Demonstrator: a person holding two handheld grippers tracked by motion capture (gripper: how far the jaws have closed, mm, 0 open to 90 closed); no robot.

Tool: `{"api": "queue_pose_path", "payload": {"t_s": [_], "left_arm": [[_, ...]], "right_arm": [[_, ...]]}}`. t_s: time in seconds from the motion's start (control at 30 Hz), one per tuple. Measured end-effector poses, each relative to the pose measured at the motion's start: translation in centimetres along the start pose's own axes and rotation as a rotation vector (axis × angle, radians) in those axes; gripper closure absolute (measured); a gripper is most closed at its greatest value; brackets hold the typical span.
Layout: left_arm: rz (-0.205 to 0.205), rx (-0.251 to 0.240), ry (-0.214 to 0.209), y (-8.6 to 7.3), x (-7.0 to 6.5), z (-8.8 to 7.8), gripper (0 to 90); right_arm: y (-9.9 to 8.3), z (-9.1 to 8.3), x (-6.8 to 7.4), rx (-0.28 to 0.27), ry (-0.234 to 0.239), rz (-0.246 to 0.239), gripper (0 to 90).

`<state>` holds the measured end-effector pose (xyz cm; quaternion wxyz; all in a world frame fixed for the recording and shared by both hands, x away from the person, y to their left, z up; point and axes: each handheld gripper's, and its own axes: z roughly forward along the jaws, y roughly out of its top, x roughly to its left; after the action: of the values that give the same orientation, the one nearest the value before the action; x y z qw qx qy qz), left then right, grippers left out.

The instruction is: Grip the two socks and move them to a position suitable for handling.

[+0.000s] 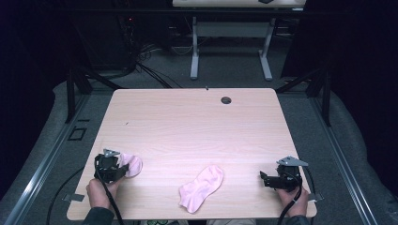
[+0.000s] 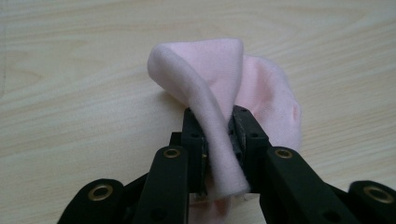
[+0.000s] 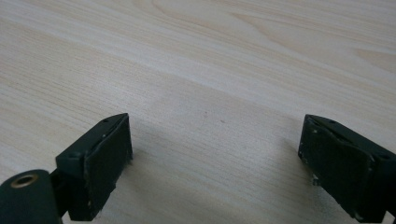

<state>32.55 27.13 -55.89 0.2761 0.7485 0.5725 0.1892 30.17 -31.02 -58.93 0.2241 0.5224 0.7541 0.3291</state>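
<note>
A pink sock (image 1: 133,164) lies bunched at the table's front left, and my left gripper (image 1: 123,169) is shut on a fold of it. In the left gripper view the sock (image 2: 219,88) rises in a loop between the two black jaws of my left gripper (image 2: 218,128), which pinch its fabric. A second pink sock (image 1: 202,187) lies flat near the front middle of the table. My right gripper (image 1: 264,179) rests at the front right, held by a hand; in the right gripper view the gripper (image 3: 215,149) stands open over bare wood.
The light wooden table (image 1: 197,126) has a round cable hole (image 1: 226,100) near its far edge. Another table's legs (image 1: 194,56) stand beyond on grey carpet. Black cables trail from both grippers off the front edge.
</note>
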Motion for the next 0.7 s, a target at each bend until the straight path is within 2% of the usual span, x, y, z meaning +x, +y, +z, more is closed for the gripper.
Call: {"api": "queue_pose_path", "payload": {"t_s": [0.1, 0.2, 0.3, 0.4, 0.5, 0.6, 0.63, 0.7], "left_arm": [[-0.003, -0.026, -0.009, 0.5, -0.1, -0.7, 77.4], [0.007, -0.069, -0.029, 1.6, -0.7, -1.9, 77.4], [0.032, -0.104, -0.055, 3.0, -1.8, -2.8, 77.3], [0.073, -0.121, -0.068, 4.2, -3.2, -3.4, 77.4], [0.093, -0.136, -0.085, 5.2, -4.4, -3.5, 77.3], [0.121, -0.134, -0.101, 6.1, -5.6, -3.3, 77.3], [0.121, -0.134, -0.101, 6.1, -5.6, -3.3, 77.3], [0.142, -0.129, -0.116, 6.8, -6.7, -2.8, 77.3]], "right_arm": [[0.0, 0.0, 0.0, 0.001, 0.0, 0.001, 9.2], [0.0, 0.0, 0.0, 0.0, -0.001, 0.001, 9.2], [0.0, 0.0, 0.0, 0.0, -0.001, 0.001, 9.2], [0.0, 0.0, 0.0, -0.003, -0.002, 0.003, 9.3], [0.0, 0.0, 0.0, -0.003, -0.001, 0.003, 9.4], [0.0, 0.0, 0.0, -0.003, -0.002, 0.003, 9.4], [0.0, 0.0, 0.0, -0.003, -0.002, 0.003, 9.4], [0.0, 0.0, 0.0, -0.003, -0.002, 0.003, 9.5]]}}
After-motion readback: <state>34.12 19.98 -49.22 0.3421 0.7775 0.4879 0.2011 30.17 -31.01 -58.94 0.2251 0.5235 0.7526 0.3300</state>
